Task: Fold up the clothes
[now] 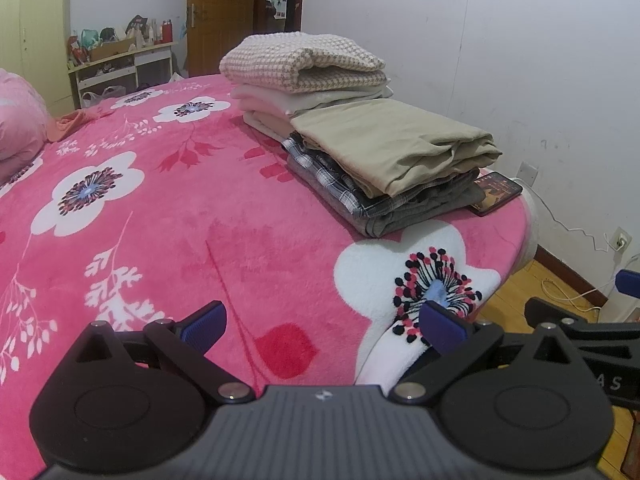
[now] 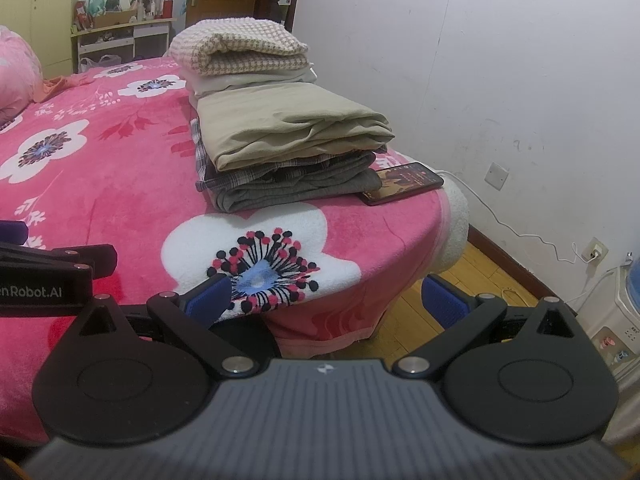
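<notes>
A: Jaws on both sides are spread wide and hold nothing. The left gripper (image 1: pixel 322 322) hangs over the pink blanket (image 1: pixel 208 216); the right gripper (image 2: pixel 326 300) sits at the bed's corner, half over the floor (image 2: pixel 472 280).

B: And the clothes?

A: Two folded stacks near the bed's far edge by the wall: a khaki piece (image 1: pixel 392 140) on top of plaid and grey ones, and behind it a houndstooth piece (image 1: pixel 304 62) on pale layers. A loose orange garment (image 1: pixel 70 122) lies well apart, by the pillow (image 1: pixel 18 116).

B: How would it handle?

A: Light and limp, I'd judge; it will sag from wherever it is pinched. Take it by a hem or two corners so it spreads flat.

B: The surface?

A: Plush fleece, soft, likely to drag on cloth. A phone (image 2: pixel 402 182) lies touching the near stack at the bed edge, its cable running to a wall socket (image 2: pixel 596 254). A door and cluttered shelf stand beyond.
</notes>
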Tool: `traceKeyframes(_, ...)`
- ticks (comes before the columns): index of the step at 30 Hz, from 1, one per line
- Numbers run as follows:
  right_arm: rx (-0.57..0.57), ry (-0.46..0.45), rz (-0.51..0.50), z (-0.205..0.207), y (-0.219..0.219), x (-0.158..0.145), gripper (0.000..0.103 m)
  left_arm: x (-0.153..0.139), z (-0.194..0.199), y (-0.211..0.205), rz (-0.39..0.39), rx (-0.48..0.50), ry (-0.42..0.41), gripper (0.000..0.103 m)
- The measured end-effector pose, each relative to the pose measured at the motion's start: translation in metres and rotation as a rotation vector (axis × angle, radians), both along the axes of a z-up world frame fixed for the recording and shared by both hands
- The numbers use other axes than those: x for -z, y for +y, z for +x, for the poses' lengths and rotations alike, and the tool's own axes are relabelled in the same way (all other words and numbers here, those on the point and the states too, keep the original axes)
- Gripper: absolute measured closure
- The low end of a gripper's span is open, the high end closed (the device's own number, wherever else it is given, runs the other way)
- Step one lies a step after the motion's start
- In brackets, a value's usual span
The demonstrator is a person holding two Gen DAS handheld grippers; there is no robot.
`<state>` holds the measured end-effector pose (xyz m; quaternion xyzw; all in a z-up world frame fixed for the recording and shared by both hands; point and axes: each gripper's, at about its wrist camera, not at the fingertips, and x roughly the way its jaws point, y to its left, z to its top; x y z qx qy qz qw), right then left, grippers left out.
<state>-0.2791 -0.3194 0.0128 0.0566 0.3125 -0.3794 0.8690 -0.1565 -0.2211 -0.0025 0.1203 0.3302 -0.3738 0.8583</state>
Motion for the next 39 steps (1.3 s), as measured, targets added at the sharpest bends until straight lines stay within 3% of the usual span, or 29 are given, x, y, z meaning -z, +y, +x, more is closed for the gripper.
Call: traceKeyframes(39,0.003,-0.004,-0.015,0.0008,-0.0041,-0.0028,0.001,-0.0047,-0.0015,-0.0023,0.0,-0.004,-0.034,0.0)
